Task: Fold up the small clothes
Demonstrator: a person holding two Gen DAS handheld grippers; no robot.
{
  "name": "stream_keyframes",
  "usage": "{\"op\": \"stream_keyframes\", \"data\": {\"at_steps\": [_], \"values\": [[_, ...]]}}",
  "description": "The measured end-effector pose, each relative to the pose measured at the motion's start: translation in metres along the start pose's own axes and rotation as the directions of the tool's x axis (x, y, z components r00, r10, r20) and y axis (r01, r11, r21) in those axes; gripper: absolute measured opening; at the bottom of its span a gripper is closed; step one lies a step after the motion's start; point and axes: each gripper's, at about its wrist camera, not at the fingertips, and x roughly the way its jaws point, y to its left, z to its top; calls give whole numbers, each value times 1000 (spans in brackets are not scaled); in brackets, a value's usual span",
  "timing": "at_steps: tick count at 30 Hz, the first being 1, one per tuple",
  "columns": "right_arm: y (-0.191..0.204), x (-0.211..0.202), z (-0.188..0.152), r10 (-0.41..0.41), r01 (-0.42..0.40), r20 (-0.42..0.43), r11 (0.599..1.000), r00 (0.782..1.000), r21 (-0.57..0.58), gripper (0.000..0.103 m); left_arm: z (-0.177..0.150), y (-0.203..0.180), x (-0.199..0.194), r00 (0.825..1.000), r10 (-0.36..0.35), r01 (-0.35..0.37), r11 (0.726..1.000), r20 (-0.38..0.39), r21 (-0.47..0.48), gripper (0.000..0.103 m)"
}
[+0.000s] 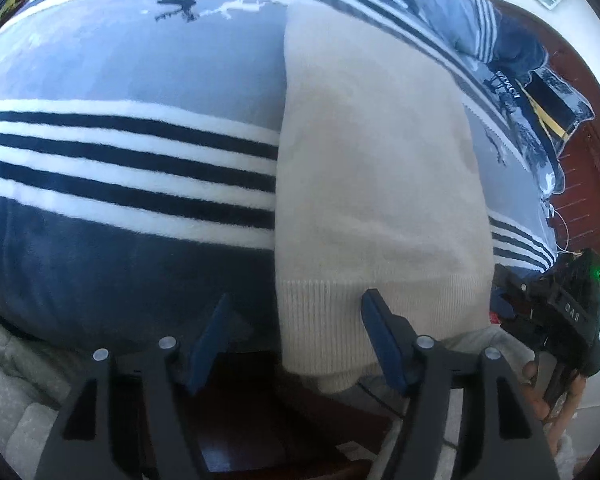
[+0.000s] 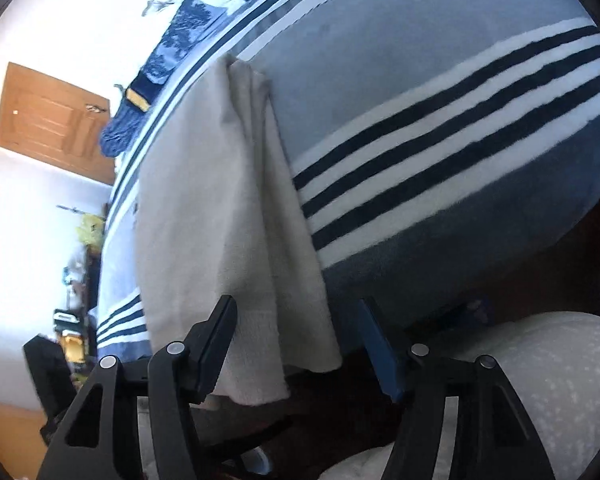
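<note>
two claws: both over the near edge of a bed, each seen from its own wrist camera
garment: a cream knit sweater [image 1: 376, 184] lies folded into a long strip on the bed, running from far to near, its ribbed hem hanging over the near edge
bed cover: a blue blanket [image 1: 120, 80] with white and dark stripes, spread under the sweater
left claw [image 1: 296, 340]: jaws wide apart, pads pressing on nothing; the sweater's left hem corner hangs between them, the right pad in front of the ribbing
right claw [image 2: 300, 340]: jaws wide apart, gripping nothing; the sweater's [image 2: 220, 184] near right corner hangs between the fingers, overlapping the left one
far end: pillows [image 1: 460, 20] in matching blue
left of the bed in the right view: a wooden door [image 2: 56, 120] in a white wall
</note>
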Motion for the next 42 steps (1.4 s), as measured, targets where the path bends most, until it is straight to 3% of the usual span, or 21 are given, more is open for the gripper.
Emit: {"op": "stream_keyframes", "data": {"at_steps": [3,5,8,10,12,14,15,17,19,20,21,22,25,28,30,32,35,36,37,39,42], "values": [[-5,6,1,35,-34,-23,999,999,29,68,8,0,10,999,-26,25,999,-22,-23,66],[-10,-10,0,35,-37,40,999,999,36,68,12,-1,11,999,-38,37,999,-19,-27,66],[-4,-20,4,112,-116,93,993,989,33,76,16,-5,15,998,-56,55,998,-22,-24,66],[1,-10,3,116,-117,48,993,992,16,78,17,-8,22,997,-64,64,998,-40,-25,66],[8,7,1,54,-54,-22,998,998,-11,78,17,-7,28,997,-68,66,997,-47,-39,63],[6,26,0,4,-5,-90,1000,996,-9,78,16,-7,30,994,-93,90,995,-54,-52,45],[1,32,0,-13,14,-110,1000,994,8,78,15,-7,28,995,-89,86,995,-49,-53,42],[-6,39,1,32,-25,-143,998,989,52,62,13,-8,23,996,-83,82,996,-31,-30,21],[-6,40,1,106,-97,-156,993,982,64,37,10,-10,13,997,-74,74,997,-16,5,16],[-3,38,0,116,-110,-156,993,981,51,29,10,-12,4,996,-90,90,996,-7,11,16],[-1,34,0,128,-123,-152,992,980,40,15,9,-14,-10,993,-119,119,993,18,17,15],[2,29,-1,138,-134,-144,990,980,35,9,10,-14,-21,989,-142,141,990,34,22,15],[12,0,-8,175,-175,-84,984,981,4,7,9,-8,-44,982,-188,187,982,34,16,15],[15,-5,-24,204,-203,-102,979,974,20,7,1,3,-36,994,-103,101,994,21,48,15],[25,4,-36,149,-155,-146,988,978,-24,7,-9,15,-15,997,-73,74,997,-15,28,16],[33,21,-41,36,-51,-185,995,982,-80,7,-14,22,-1,998,-49,49,999,-34,-5,20],[31,29,-39,-22,10,-211,998,977,-57,13,-16,14,-19,999,-34,33,998,8,60,20],[28,23,-37,-12,6,-197,1000,980,-28,25,-15,11,-27,999,-26,23,996,34,83,20],[26,14,-35,16,-17,-174,1000,985,-4,53,-14,9,-37,997,-27,20,995,69,98,20],[29,-13,-30,55,-54,-76,998,996,20,82,-8,7,-56,992,-47,36,994,113,100,26],[42,-36,-16,73,-73,-1,997,997,-4,82,12,5,-72,986,-43,29,995,159,93,44]]}}
